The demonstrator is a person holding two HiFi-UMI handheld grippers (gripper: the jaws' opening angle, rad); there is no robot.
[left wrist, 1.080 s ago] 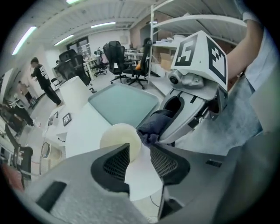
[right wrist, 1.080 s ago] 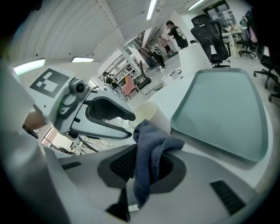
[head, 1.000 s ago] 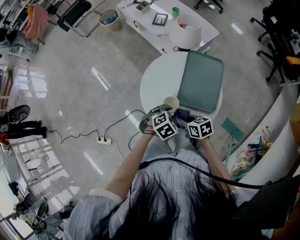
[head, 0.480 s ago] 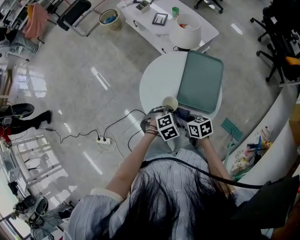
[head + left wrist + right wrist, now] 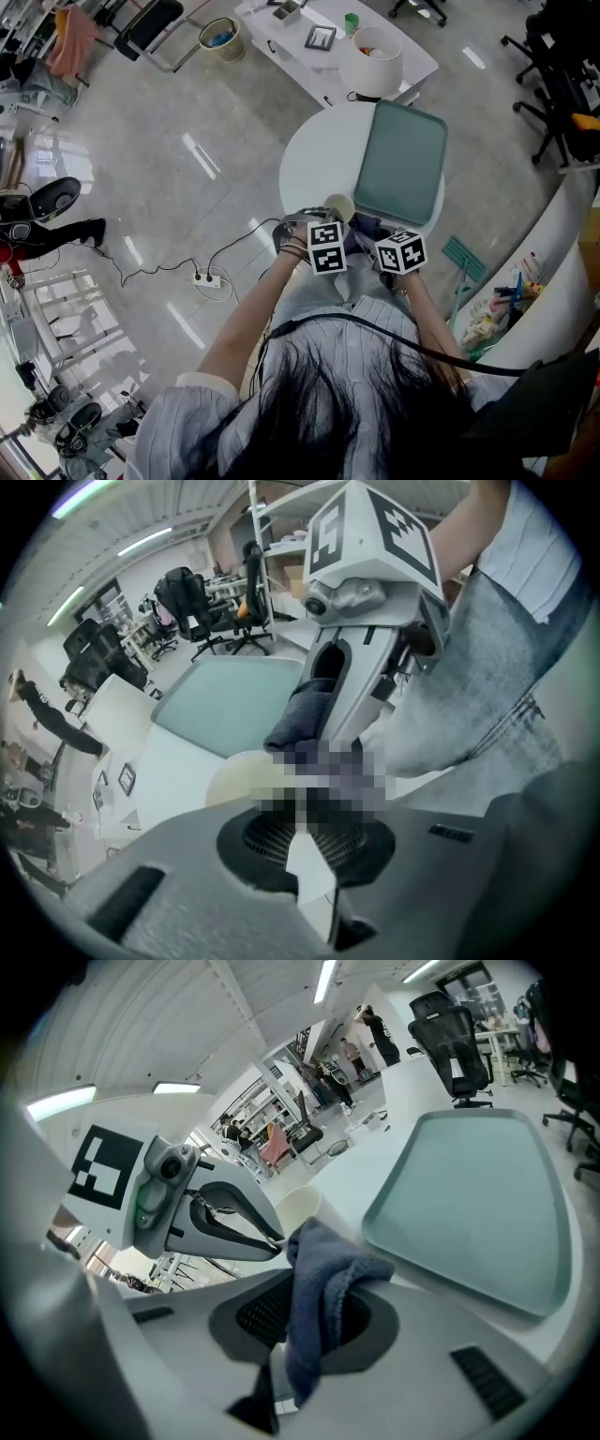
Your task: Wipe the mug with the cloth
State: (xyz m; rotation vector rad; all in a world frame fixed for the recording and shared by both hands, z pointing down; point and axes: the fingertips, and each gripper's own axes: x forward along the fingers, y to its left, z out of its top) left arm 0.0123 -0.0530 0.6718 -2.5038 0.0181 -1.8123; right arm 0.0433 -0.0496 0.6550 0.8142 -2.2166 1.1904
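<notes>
A cream mug [image 5: 339, 206] stands at the near edge of the round white table [image 5: 314, 164]. My left gripper [image 5: 332, 225] is at the mug's near side. Its jaws are closing, with the mug's rim [image 5: 244, 778] between them, though a patch hides the tips. My right gripper [image 5: 371, 236] is just right of the mug and is shut on a dark blue cloth [image 5: 323, 1283]. The cloth bunches above its jaws and hangs beside the mug [image 5: 298, 1206]. In the left gripper view the cloth [image 5: 305, 714] sits against the right gripper's fingers [image 5: 361, 682].
A teal tray [image 5: 403, 169] fills the right half of the round table. Beyond it is a white rectangular table [image 5: 412, 56] with a white bucket [image 5: 372, 61]. On the floor to the left lie a power strip [image 5: 212, 281] and its cable. A curved white counter [image 5: 562, 281] runs along the right.
My left gripper has turned square and edged a little left at the mug. The mug and the right gripper with the cloth have stayed in place.
</notes>
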